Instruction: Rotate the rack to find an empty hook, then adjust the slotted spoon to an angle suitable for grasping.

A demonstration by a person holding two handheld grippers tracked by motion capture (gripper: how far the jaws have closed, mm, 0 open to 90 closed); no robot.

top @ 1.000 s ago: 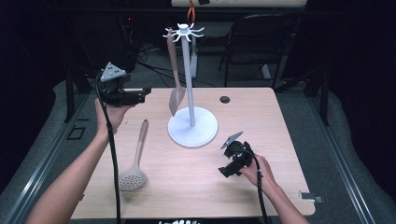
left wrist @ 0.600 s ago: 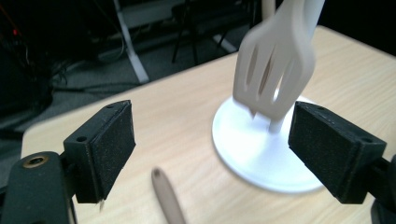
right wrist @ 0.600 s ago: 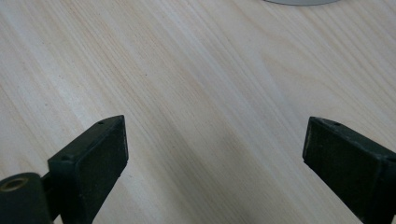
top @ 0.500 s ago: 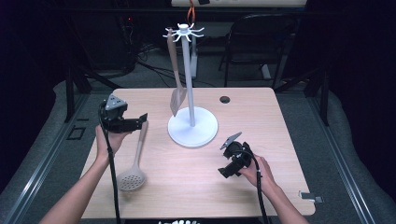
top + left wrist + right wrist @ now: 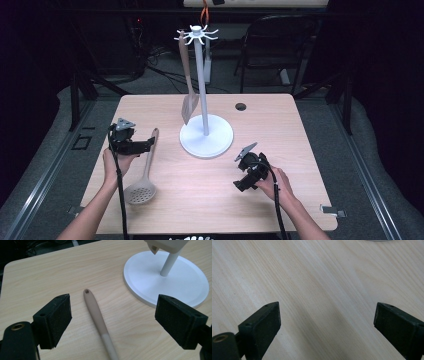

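Note:
A beige skimmer spoon (image 5: pixel 142 177) lies flat on the wooden table (image 5: pixel 300 125) at the left, handle pointing away from the person. My left gripper (image 5: pixel 147 145) hovers just above that handle (image 5: pixel 97 317), open, with the handle lying between its spread jaws and untouched. A white utensil stand (image 5: pixel 205 135) rises at the table's middle, with a beige spatula (image 5: pixel 188 85) hanging from one of its top hooks. At the right front my right gripper (image 5: pixel 240 172) rests low over bare wood (image 5: pixel 324 290), open, with nothing between its jaws.
The stand's round white base (image 5: pixel 170 282) lies close to the right of the left gripper's jaws. A small black grommet hole (image 5: pixel 241 106) sits in the table's far right part. A dark chair (image 5: pixel 275 45) stands behind the table.
My left gripper has come down from above the table's left edge to just over the skimmer's handle. The right gripper has stayed put.

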